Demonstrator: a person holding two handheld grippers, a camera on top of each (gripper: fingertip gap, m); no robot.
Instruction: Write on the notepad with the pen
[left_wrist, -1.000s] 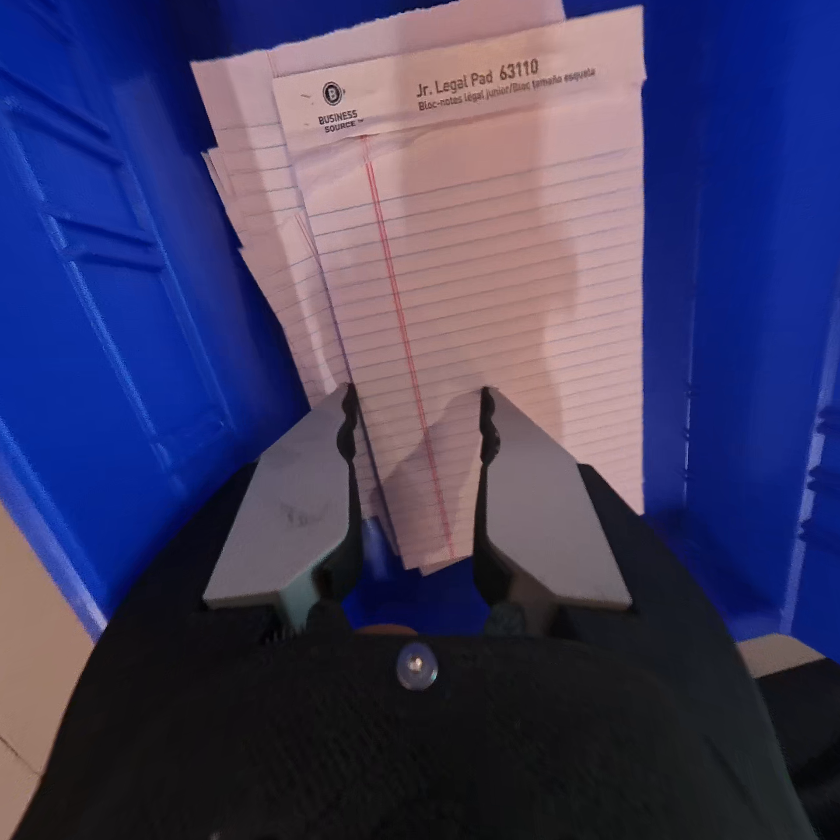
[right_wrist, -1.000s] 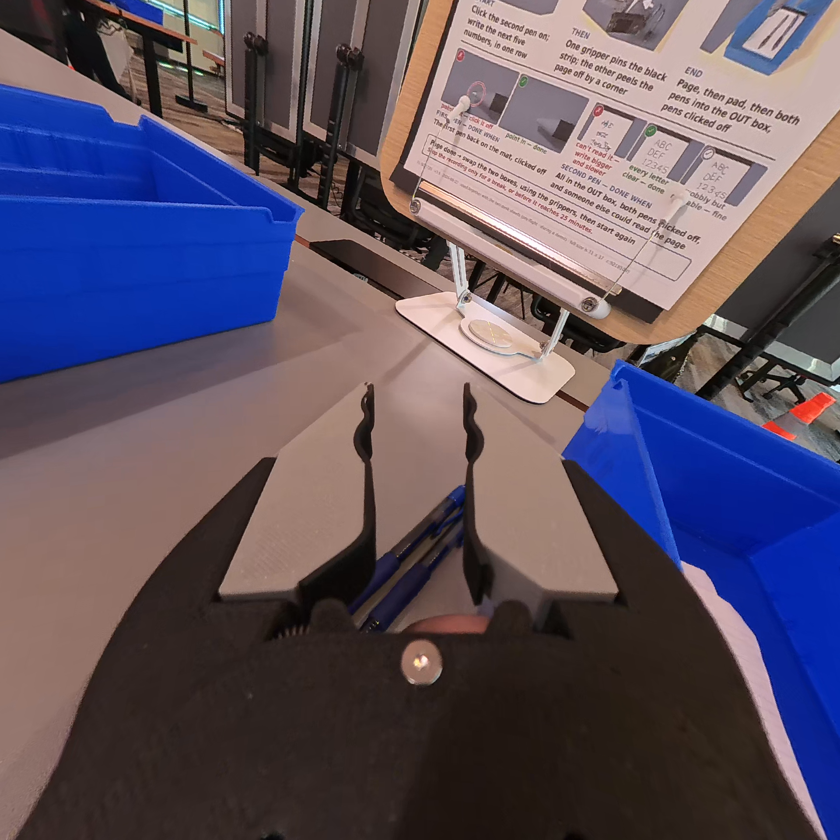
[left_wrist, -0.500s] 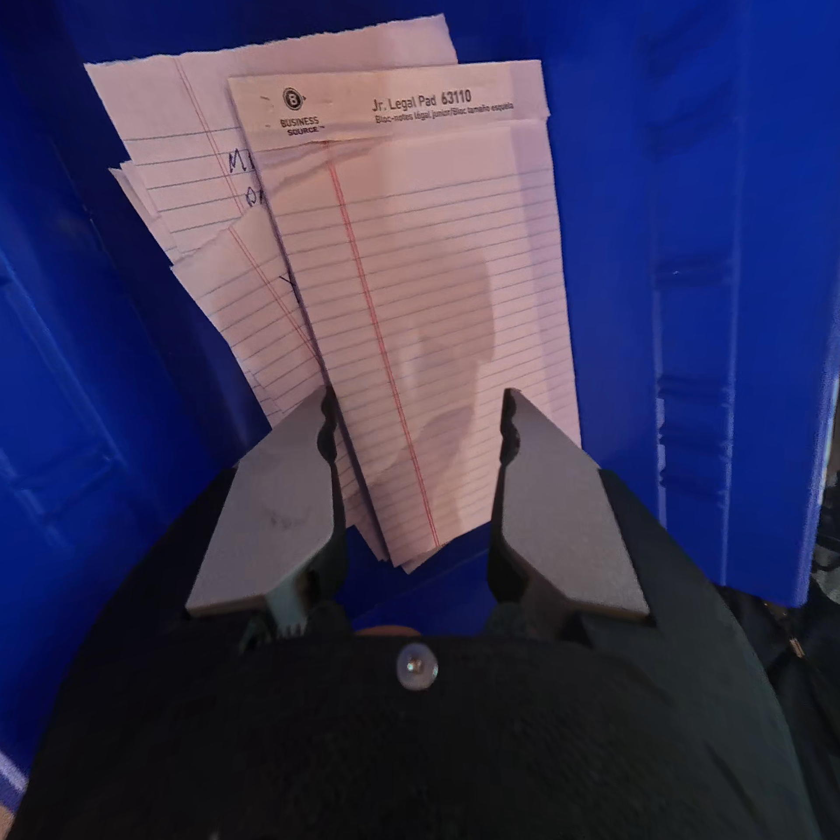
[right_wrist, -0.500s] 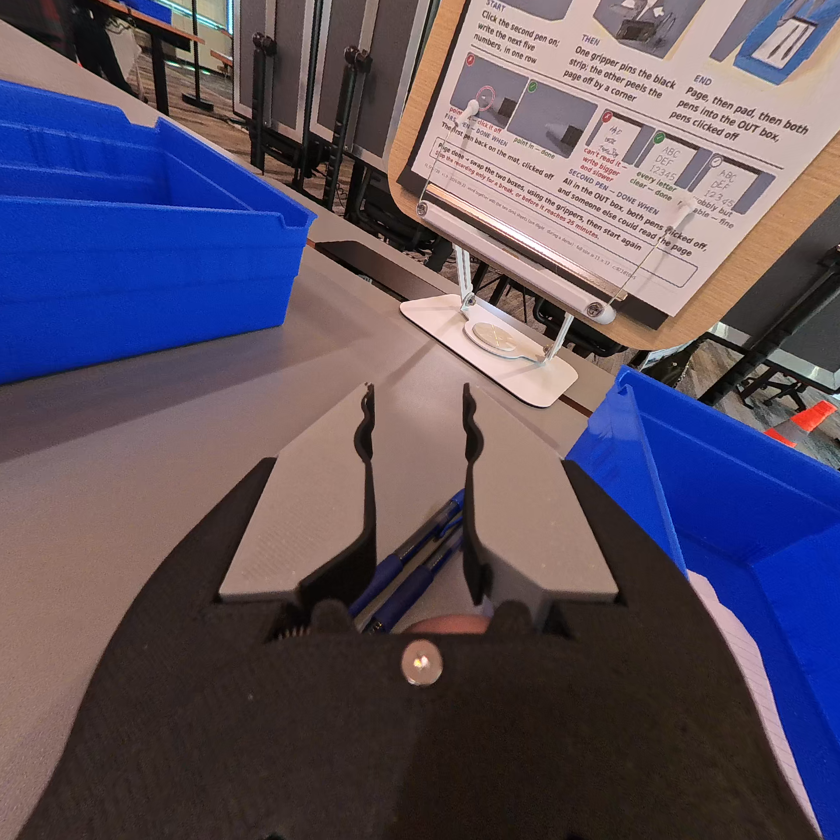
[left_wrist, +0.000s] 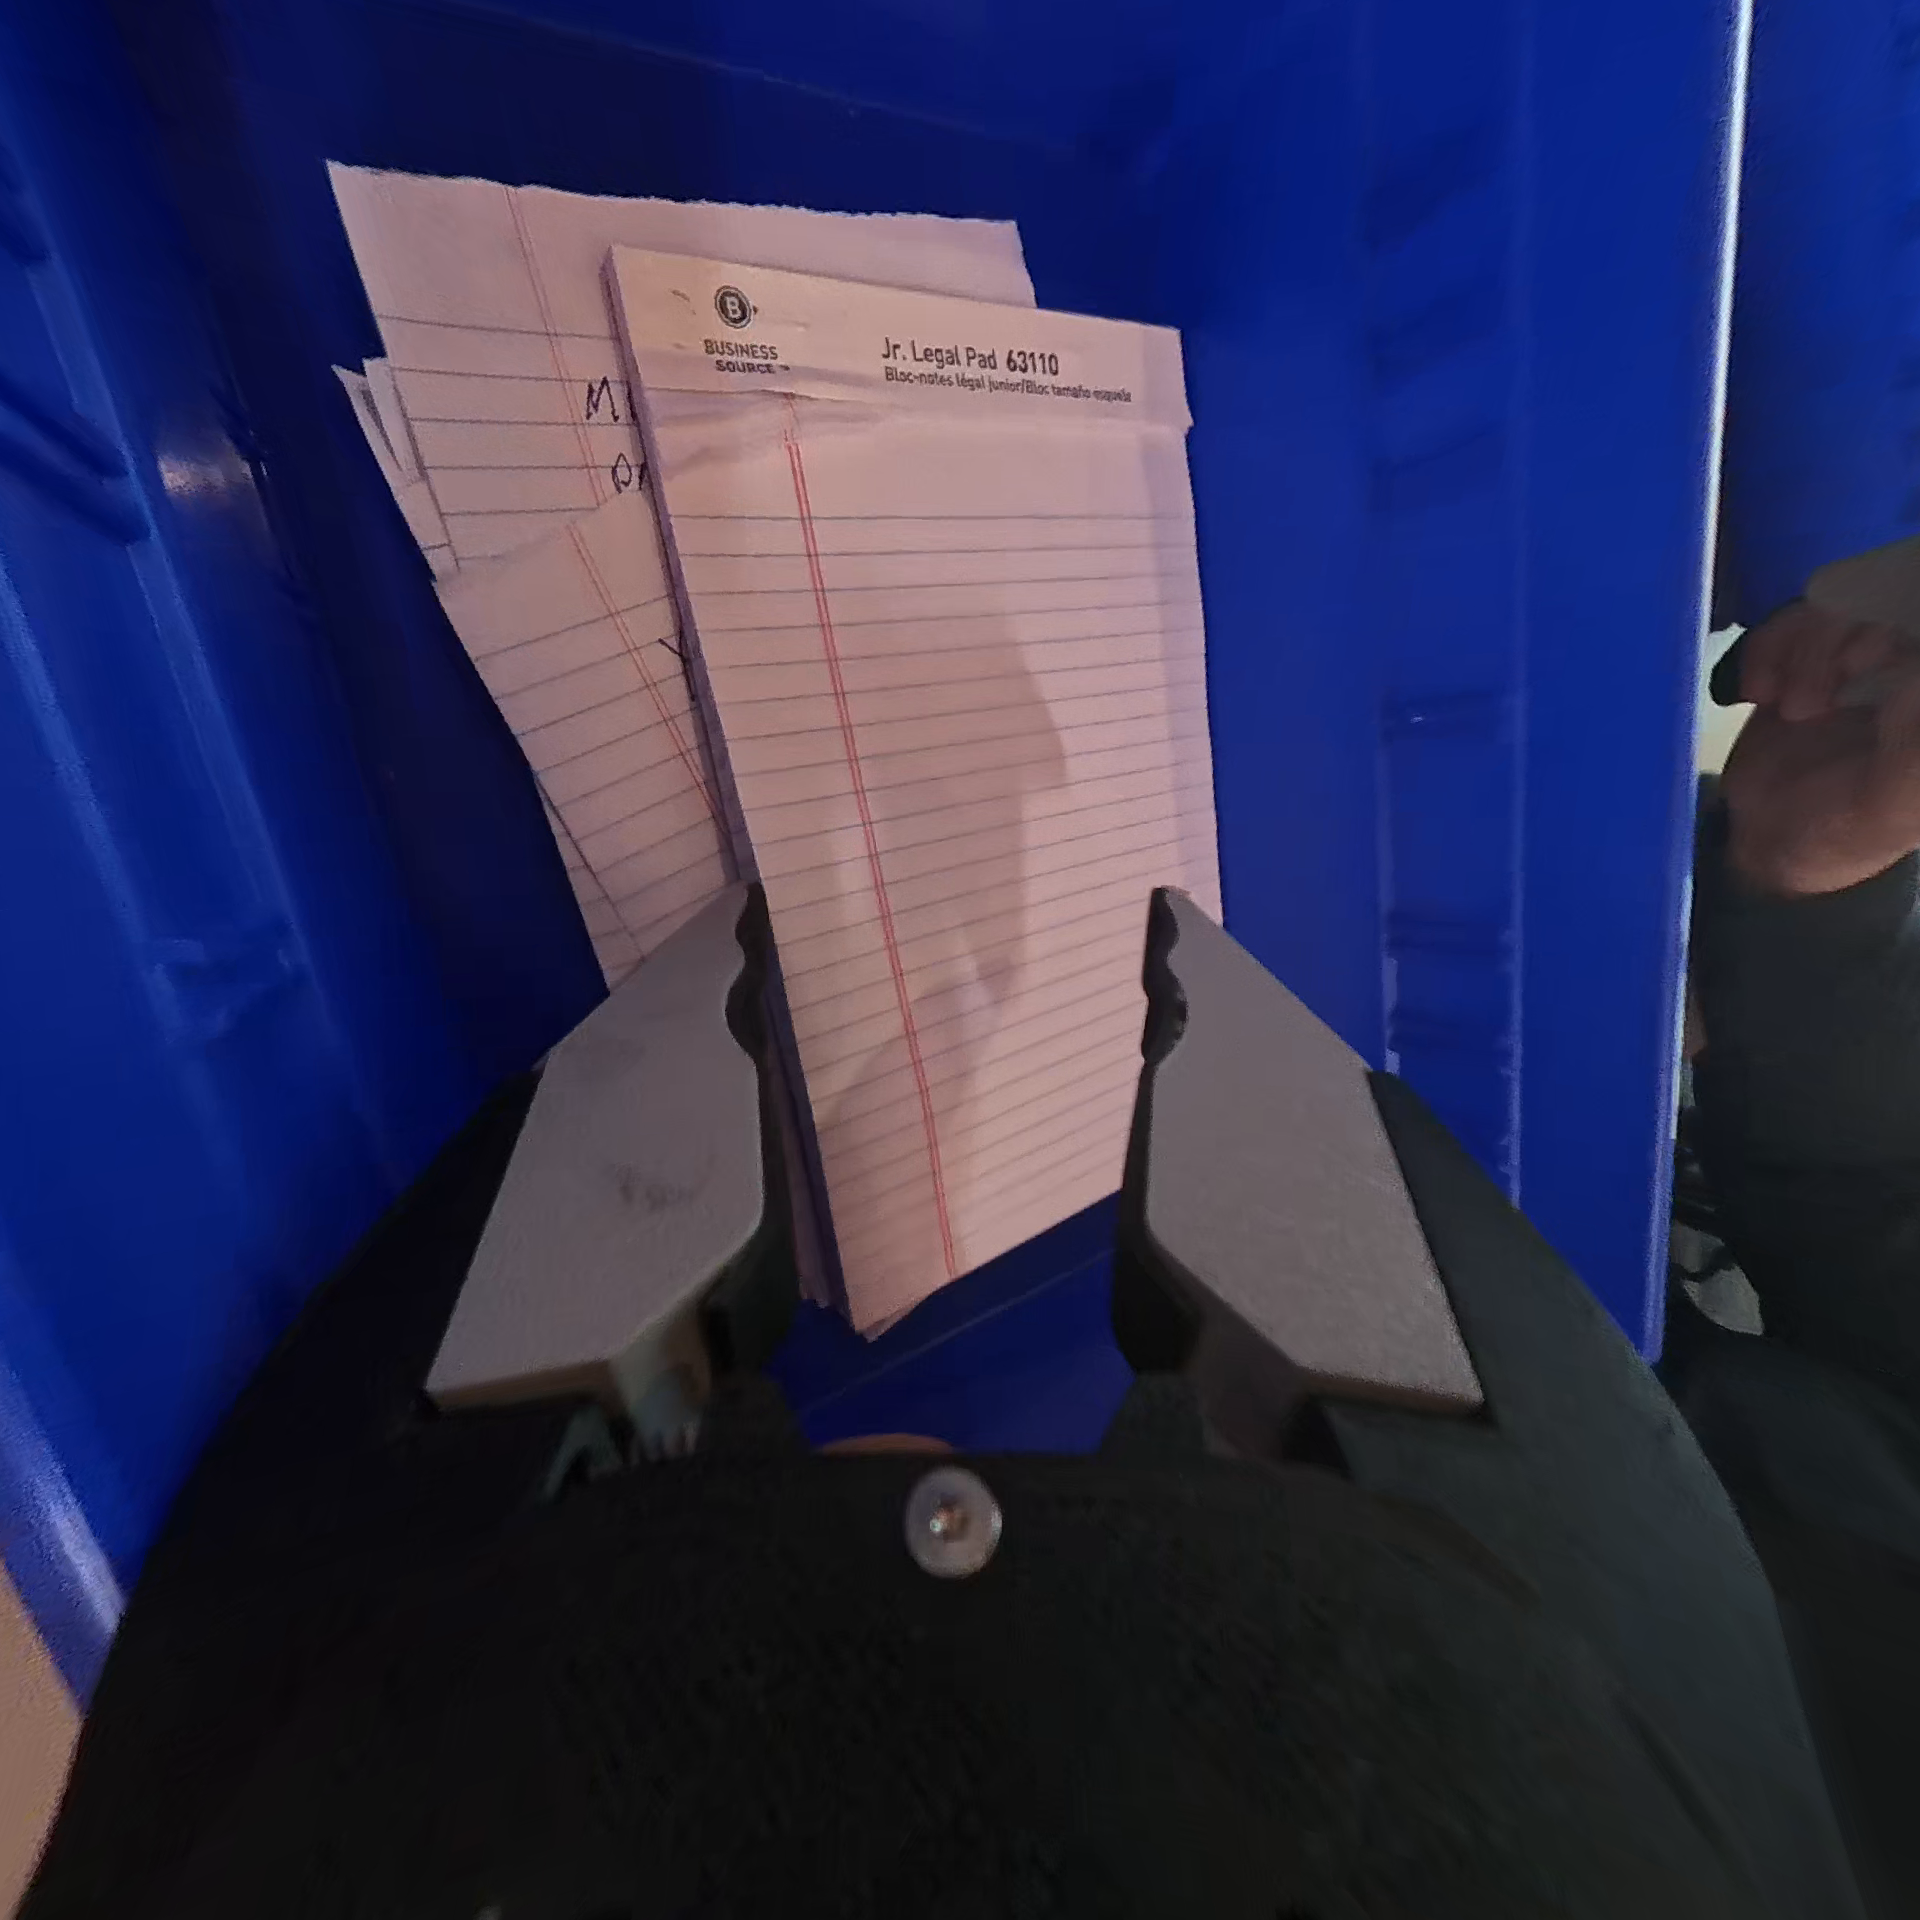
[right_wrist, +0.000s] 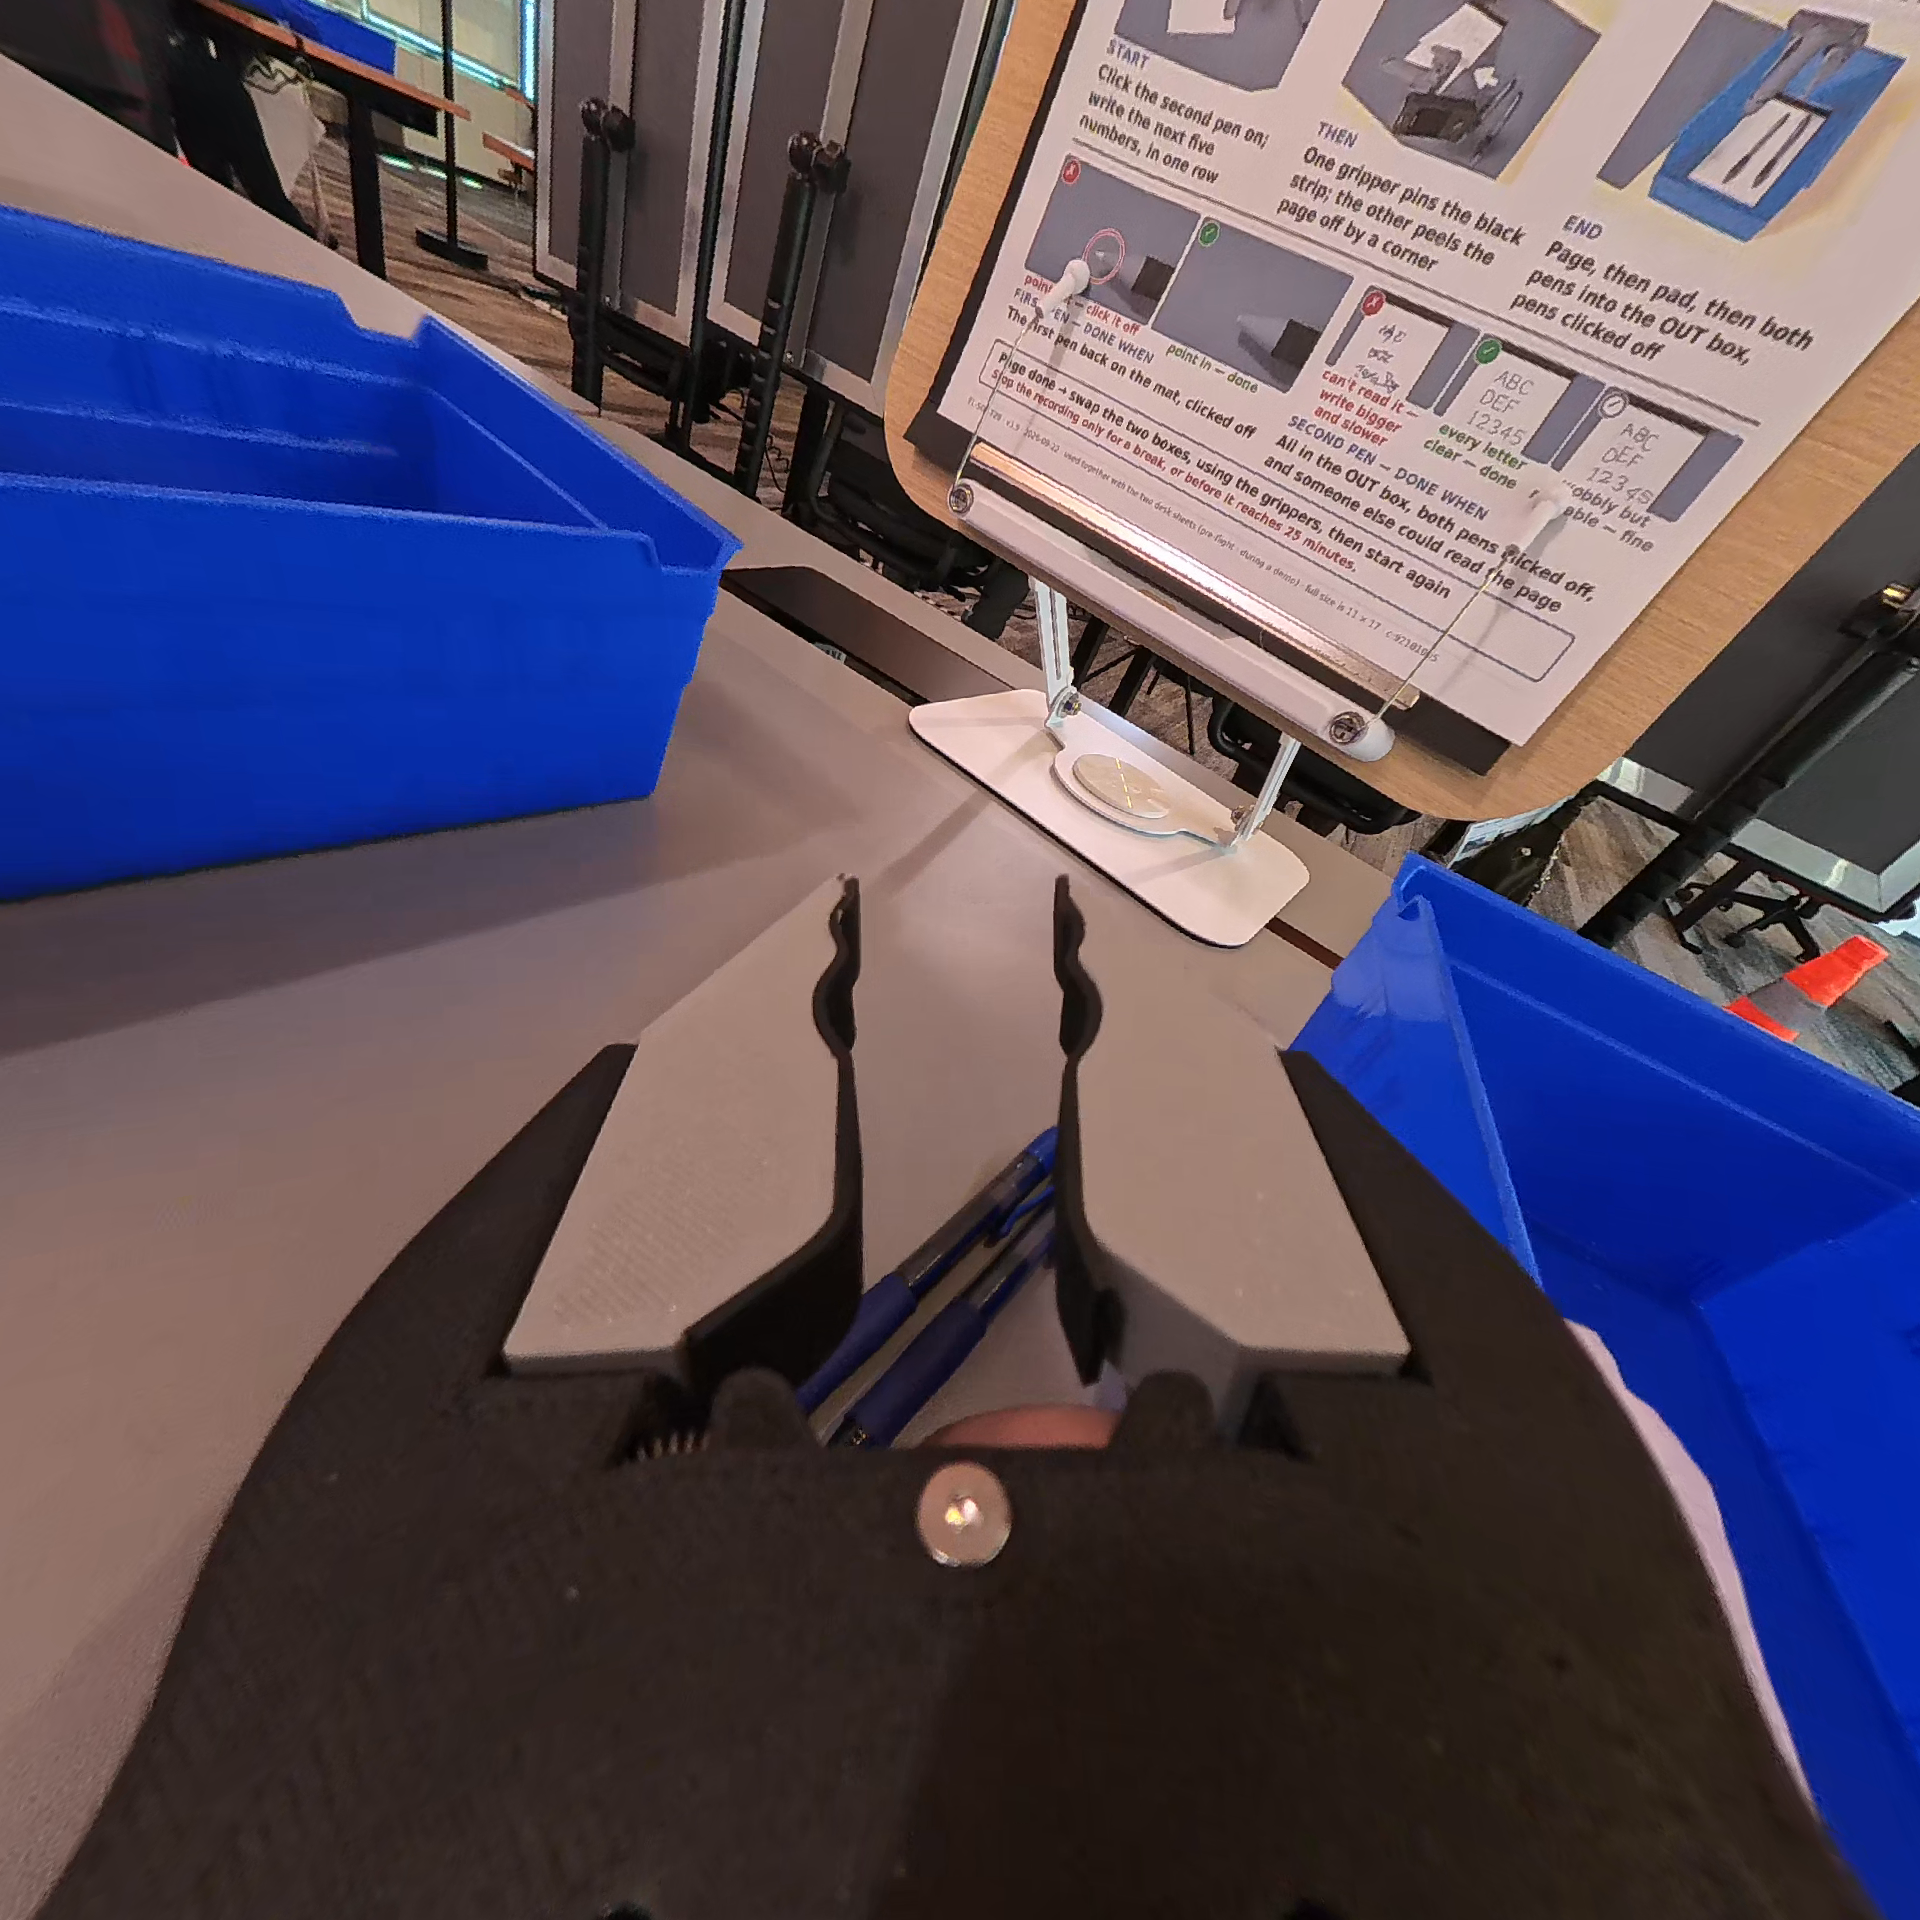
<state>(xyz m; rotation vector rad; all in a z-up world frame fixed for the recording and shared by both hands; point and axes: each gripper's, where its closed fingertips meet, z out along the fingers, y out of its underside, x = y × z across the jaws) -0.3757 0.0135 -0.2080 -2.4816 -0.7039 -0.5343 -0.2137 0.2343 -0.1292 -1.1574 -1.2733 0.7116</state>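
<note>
A white lined notepad (left_wrist: 987, 727) with a red margin line stands leaning against the wall inside a blue bin (left_wrist: 1455, 520). My left gripper (left_wrist: 956, 904) is open, with the pad's lower end between its grey fingers; the left finger (left_wrist: 644, 1122) is next to the pad's left edge. Two blue pens (right_wrist: 935, 1278) lie side by side on the grey table (right_wrist: 312, 1091). My right gripper (right_wrist: 954, 888) is open and empty, hovering just above them; its body hides their lower ends.
Several loose torn pages (left_wrist: 499, 468) with handwriting lean behind the pad. A hand (left_wrist: 1818, 748) shows past the bin's right wall. In the right wrist view a blue bin (right_wrist: 312, 644) stands at left, another (right_wrist: 1662, 1143) at right, and an instruction board (right_wrist: 1403, 312) stands on a white base (right_wrist: 1122, 821).
My left gripper has opened wider and shifted so the pad's lower end sits between its fingers. The right gripper has barely moved over the pens.
</note>
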